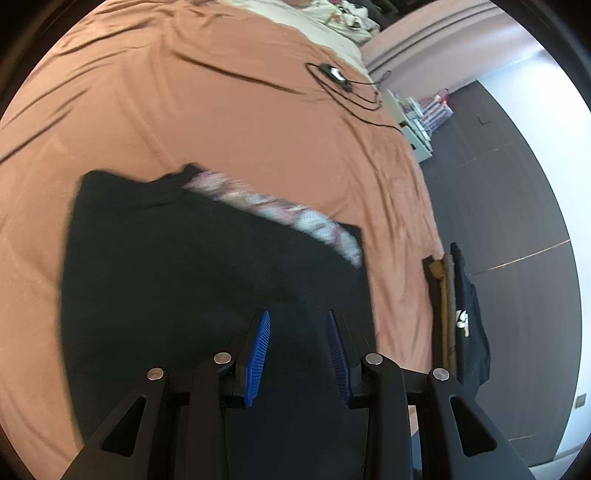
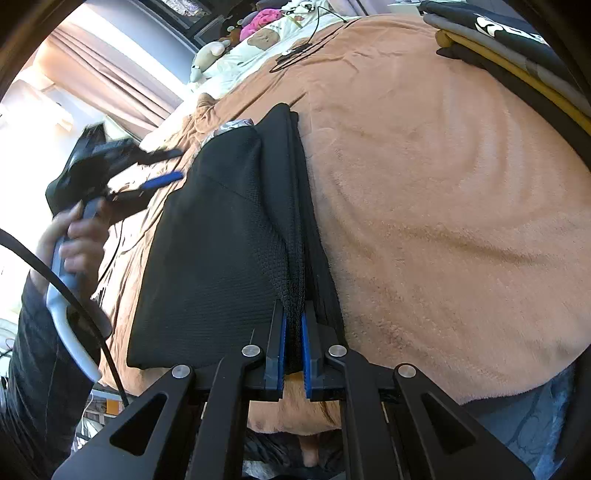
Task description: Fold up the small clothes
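Observation:
A small black mesh garment (image 1: pixel 207 280) with a pale patterned waistband (image 1: pixel 280 214) lies on the orange bed cover (image 1: pixel 229 122). My left gripper (image 1: pixel 298 317) is open and empty, just above the garment. In the right wrist view the same garment (image 2: pixel 214 251) lies partly folded, and my right gripper (image 2: pixel 293 314) is shut on its folded edge near the bed's front. The left gripper (image 2: pixel 162 166) shows there too, held in a hand above the garment's far left side, jaws apart.
A stack of folded clothes (image 1: pixel 458 317) sits at the bed's right edge, also in the right wrist view (image 2: pixel 517 48). A black cable with a small device (image 1: pixel 336 74) lies farther up the cover. Pillows and plush toys (image 2: pixel 255 29) are at the head of the bed.

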The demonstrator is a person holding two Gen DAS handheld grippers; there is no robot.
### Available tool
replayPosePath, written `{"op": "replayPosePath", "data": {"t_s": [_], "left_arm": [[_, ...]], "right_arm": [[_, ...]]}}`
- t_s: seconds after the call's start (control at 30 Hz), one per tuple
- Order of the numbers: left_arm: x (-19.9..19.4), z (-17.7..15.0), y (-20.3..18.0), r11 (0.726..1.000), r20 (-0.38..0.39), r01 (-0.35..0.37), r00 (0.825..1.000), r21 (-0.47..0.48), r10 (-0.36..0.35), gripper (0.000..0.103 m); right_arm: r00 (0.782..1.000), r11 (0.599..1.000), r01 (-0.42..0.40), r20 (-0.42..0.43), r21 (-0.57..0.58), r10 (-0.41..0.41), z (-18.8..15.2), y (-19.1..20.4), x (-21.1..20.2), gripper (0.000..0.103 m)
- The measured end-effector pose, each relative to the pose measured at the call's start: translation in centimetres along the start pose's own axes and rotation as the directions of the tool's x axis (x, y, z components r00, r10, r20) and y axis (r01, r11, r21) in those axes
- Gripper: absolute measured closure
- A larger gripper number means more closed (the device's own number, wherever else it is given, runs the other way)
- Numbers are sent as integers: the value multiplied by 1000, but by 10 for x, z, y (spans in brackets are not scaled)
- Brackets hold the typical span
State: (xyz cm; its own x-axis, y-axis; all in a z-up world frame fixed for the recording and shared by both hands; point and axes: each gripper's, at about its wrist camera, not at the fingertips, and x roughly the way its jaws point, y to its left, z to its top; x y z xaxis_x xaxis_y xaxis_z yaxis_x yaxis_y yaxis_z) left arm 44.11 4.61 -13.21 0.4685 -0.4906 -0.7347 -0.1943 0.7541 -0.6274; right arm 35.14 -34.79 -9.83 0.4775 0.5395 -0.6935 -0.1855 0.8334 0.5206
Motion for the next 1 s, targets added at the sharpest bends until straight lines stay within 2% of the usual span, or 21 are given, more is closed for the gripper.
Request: {"op": "replayPosePath", "data": {"t_s": [0.13, 0.23, 0.33, 0.4, 0.47, 0.63, 0.73, 1.0], "left_arm": [[-21, -13, 23, 999, 14, -42, 999, -19, 42, 70], [-36, -25, 41, 997, 16, -60, 998, -44, 61, 70], [-50, -37, 56, 995, 24, -74, 997, -64, 76, 67], [-57, -46, 66, 994, 28, -78, 996, -76, 80, 64], [-62, -54, 73, 993, 25, -83, 996, -86, 85, 61], [-69, -78, 94, 989, 8, -90, 996, -114, 92, 59], [-69, -91, 102, 988, -5, -85, 996, -126, 85, 59], [-69, -129, 116, 986, -8, -27, 1000, -165, 26, 59]], "right_arm": [[999, 999, 33, -7, -28, -33, 2, 4, 4, 99], [999, 999, 45, -13, -24, -46, 6, 7, 5, 92], [999, 999, 40, -22, -19, -41, 8, 9, 5, 80], [999, 999, 35, -19, -20, -35, 9, 10, 4, 69], [998, 998, 55, -4, -27, -55, 8, 12, 1, 60], [999, 998, 47, 11, -31, -46, 10, 12, -4, 59], [999, 998, 42, -1, -42, -42, 14, 11, 1, 47], [997, 997, 58, -50, -54, -61, 24, 2, 21, 47]]}}
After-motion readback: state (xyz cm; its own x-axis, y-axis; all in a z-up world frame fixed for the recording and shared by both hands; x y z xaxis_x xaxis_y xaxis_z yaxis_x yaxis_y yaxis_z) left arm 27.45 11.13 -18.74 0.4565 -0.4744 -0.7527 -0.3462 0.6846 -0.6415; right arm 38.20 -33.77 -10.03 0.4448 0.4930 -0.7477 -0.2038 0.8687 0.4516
